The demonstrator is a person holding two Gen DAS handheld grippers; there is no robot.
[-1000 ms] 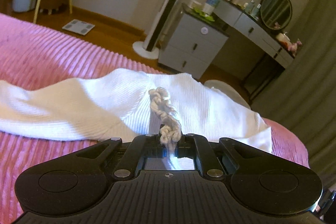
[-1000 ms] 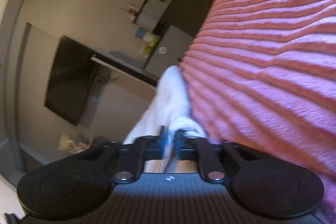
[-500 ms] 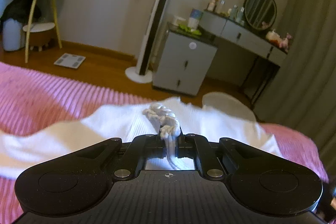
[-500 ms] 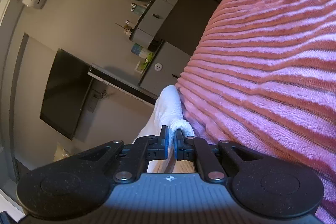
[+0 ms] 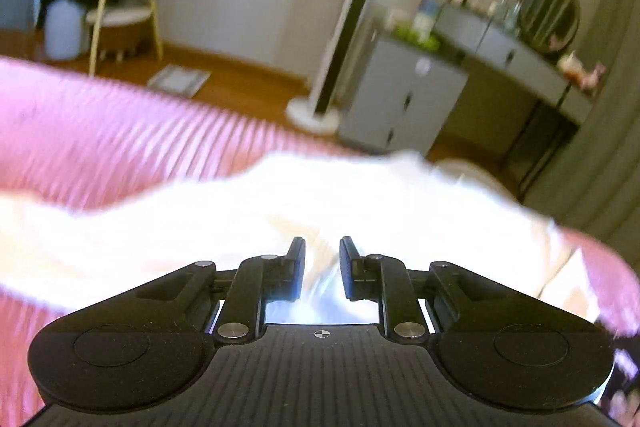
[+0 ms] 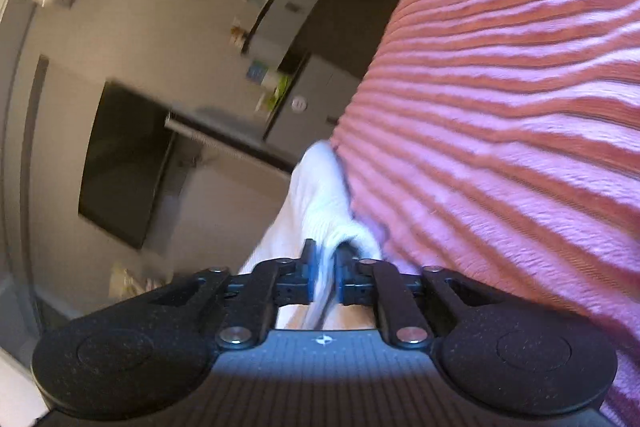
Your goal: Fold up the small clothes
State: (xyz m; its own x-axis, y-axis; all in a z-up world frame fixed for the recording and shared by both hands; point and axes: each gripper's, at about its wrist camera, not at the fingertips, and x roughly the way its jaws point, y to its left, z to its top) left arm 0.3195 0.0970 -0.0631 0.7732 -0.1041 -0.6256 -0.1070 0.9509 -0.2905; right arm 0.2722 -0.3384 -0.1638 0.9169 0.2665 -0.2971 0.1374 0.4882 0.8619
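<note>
Bedroom in a home. Bed with pink ribbed bedspread (image 5: 120, 131); grey dressing table (image 5: 516, 55) with round mirror (image 5: 550, 13), bottles on top; grey drawer cabinet (image 5: 400, 107); white tower fan (image 5: 344, 27); wall-mounted television (image 6: 120, 163); bathroom scale (image 5: 178, 79) on wooden floor (image 5: 248, 91); grey curtain (image 5: 604, 131).

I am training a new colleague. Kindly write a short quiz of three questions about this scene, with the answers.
1. True or false: the white garment lies on a pink ribbed bedspread.
2. What is between the fingers of the right gripper?
3. The left gripper is: A) clamped on a cord, B) parted with a gap, C) out of view.

Key: 1 true. 2 a fold of the white garment, while the jaws are opening. 3 B, jaws opening.
</note>
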